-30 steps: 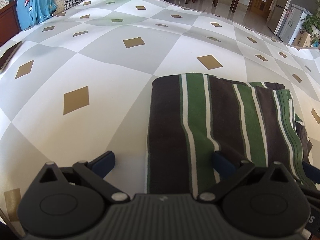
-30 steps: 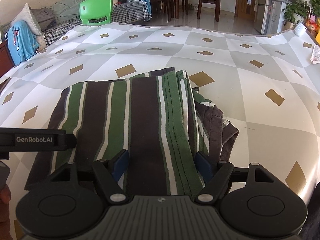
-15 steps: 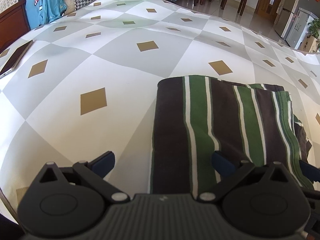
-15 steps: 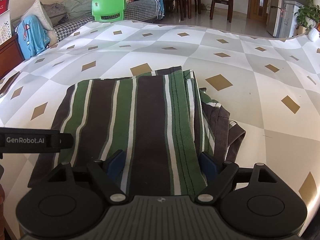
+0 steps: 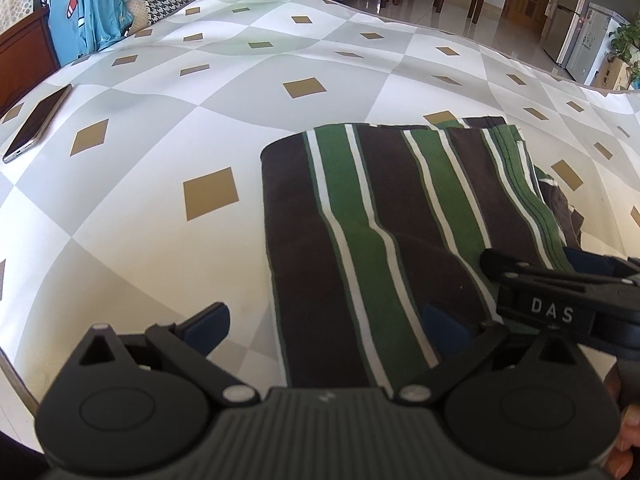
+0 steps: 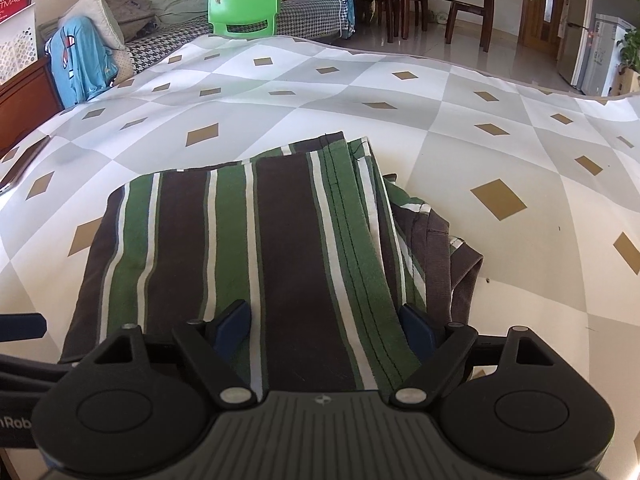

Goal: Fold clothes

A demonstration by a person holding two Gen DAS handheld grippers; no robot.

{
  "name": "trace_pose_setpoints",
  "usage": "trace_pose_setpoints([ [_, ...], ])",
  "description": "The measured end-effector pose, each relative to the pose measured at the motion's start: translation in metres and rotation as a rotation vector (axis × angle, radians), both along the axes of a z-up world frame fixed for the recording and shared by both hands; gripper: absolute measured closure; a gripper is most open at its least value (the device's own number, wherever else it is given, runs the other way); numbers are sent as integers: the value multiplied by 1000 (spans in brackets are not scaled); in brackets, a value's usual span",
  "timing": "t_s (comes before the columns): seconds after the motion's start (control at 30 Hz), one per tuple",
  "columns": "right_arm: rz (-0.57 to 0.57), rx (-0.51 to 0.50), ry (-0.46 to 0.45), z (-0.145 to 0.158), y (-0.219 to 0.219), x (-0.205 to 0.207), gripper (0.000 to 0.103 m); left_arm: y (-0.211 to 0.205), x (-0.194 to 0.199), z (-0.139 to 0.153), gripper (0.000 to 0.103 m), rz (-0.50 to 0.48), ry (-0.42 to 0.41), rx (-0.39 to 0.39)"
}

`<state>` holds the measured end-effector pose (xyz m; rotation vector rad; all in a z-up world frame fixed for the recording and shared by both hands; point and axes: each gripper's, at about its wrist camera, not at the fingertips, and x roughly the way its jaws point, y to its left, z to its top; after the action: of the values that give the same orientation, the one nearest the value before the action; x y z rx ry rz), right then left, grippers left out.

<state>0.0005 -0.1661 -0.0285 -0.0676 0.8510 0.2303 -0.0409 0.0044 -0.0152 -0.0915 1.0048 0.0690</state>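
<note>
left wrist view: both tools [image 5: 326, 322] [image 6: 326, 326] spread apart over striped shirt [image 5: 400, 220]; phone [image 5: 38, 122] far left

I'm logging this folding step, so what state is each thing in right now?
striped shirt: folded into a rectangle, flat on the cloth, sleeve and collar sticking out on its right.
left gripper: open, straddling the shirt's near left edge.
right gripper: open over the shirt's near edge.
phone: lying flat, screen dark.
patterned cloth: spread flat.

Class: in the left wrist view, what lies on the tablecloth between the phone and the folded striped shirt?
Nothing: between the phone and the striped shirt, only bare patterned tablecloth shows, in the left wrist view.
</note>
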Motion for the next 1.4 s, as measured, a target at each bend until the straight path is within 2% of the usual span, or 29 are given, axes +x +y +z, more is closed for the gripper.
trace_pose_setpoints([
  [0.37, 107, -22, -8, -2, 18, 24, 21, 10, 14, -11, 0, 30, 23, -16],
  [0.57, 220, -34, -8, -3, 20, 41, 21, 5, 27, -14, 0, 17, 12, 7],
  [0.8, 220, -6, -53, -8, 18, 53, 21, 0, 44, -16, 0, 13, -5, 12],
  [1.07, 137, 24, -85, -3, 6, 67, 22, -5, 69, -17, 0, 3, -20, 13],
  [1.13, 112, 40, -89, -2, 1, 70, 26, -5, 72, -17, 0, 5, -19, 9],
  [1.3, 67, 46, -141, 8, -10, 62, 26, -3, 69, -16, 0, 23, -16, -8],
  [1.4, 42, 55, -130, 12, -17, 59, 26, 0, 65, -13, 0, 38, -17, -15],
])
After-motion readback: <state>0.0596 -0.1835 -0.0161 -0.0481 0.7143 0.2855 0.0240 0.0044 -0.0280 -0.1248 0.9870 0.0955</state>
